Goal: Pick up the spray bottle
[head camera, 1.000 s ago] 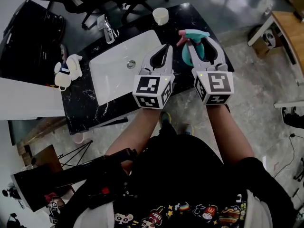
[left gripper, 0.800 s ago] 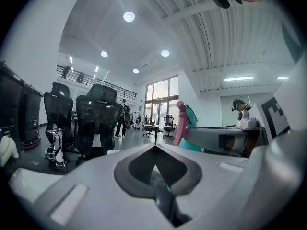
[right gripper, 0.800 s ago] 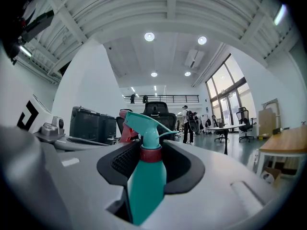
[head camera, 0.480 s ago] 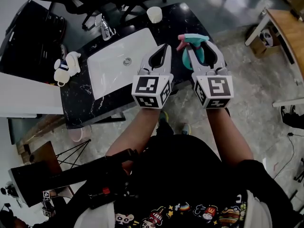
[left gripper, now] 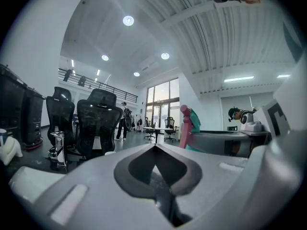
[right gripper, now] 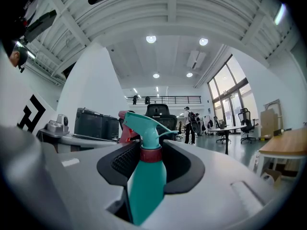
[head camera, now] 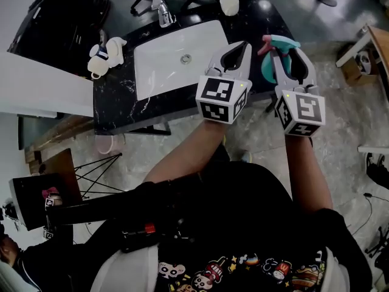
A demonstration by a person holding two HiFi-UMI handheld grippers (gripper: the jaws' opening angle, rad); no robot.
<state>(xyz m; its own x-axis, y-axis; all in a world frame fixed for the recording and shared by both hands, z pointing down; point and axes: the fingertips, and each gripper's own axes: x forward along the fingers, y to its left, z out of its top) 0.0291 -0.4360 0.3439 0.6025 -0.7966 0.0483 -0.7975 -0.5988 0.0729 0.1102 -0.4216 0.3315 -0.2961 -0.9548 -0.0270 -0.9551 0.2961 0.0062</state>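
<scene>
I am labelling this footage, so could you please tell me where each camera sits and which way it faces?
Head view: on the head, facing steeply down at the sink; forearms, left gripper and right gripper show.
Left gripper view: on the left gripper, along its closed jaws toward office chairs.
Right gripper view: on the right gripper, along jaws clamped on the spray bottle.
Shared: all show that bottle.

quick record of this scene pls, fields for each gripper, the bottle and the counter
right gripper: shut on the spray bottle
left gripper: shut, empty
spray bottle: teal body, red collar, pink nozzle tip, upright
counter: black, marbled, with a white sink set in it
faucet: at the sink's far edge
cup: pale, on the counter beyond the sink
</scene>
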